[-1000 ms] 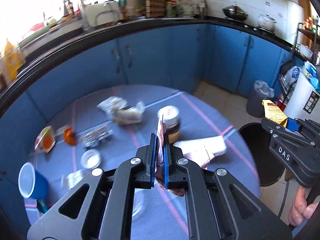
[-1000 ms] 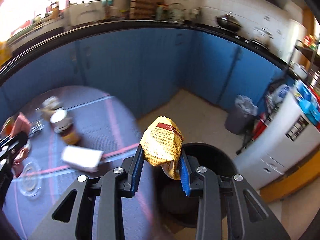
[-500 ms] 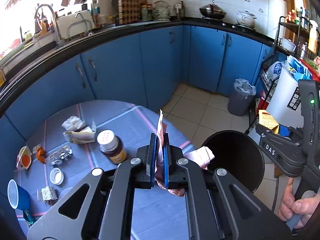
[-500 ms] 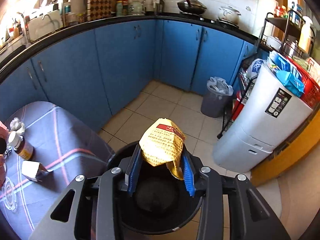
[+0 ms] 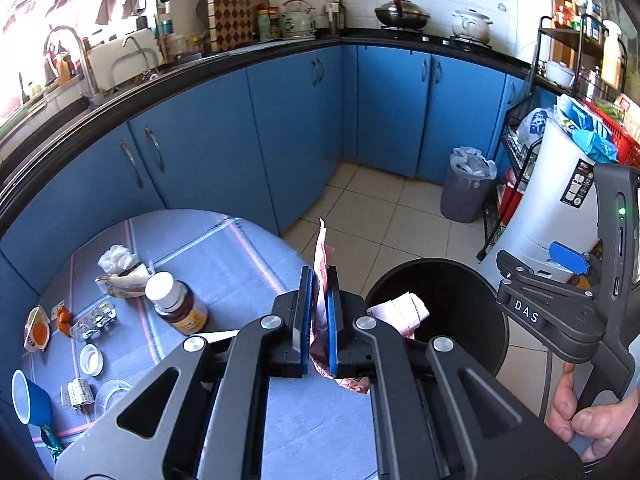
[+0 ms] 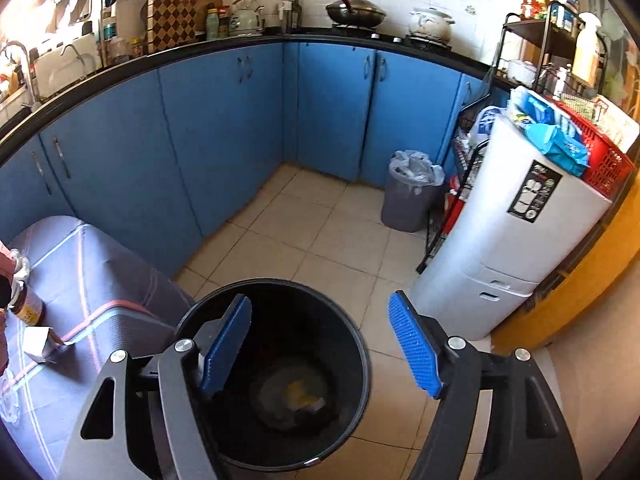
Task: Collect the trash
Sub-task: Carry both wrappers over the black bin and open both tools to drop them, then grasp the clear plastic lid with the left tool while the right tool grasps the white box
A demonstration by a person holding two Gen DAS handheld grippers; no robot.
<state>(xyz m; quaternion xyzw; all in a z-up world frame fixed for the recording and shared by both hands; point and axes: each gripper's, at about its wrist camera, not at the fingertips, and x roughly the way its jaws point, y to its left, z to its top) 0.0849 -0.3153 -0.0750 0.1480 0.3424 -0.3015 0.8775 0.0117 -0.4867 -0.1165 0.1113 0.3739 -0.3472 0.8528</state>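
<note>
My left gripper (image 5: 319,320) is shut on a crumpled pink wrapper (image 5: 321,252) above the table's right edge, just left of the black trash bin (image 5: 486,292). My right gripper (image 6: 320,344) is open and empty over the same bin (image 6: 362,360); the yellow wrapper (image 6: 298,394) lies at the bin's bottom. In the left wrist view the right gripper (image 5: 568,260) shows at the right, over the bin. More trash lies on the table: a crumpled tissue (image 5: 116,258), a white carton (image 5: 398,312) and small wrappers (image 5: 78,392).
A brown jar (image 5: 176,306), blue cup (image 5: 30,398), blister pack (image 5: 94,320) and white lid (image 5: 91,359) stand on the round grey table (image 5: 224,256). A grey lined bin (image 6: 412,190), white appliance (image 6: 508,240) and blue cabinets (image 6: 224,120) surround the tiled floor.
My right gripper opened over the black bin and the yellow wrapper dropped to the bottom. My left gripper, still holding the pink wrapper, moved right toward the bin.
</note>
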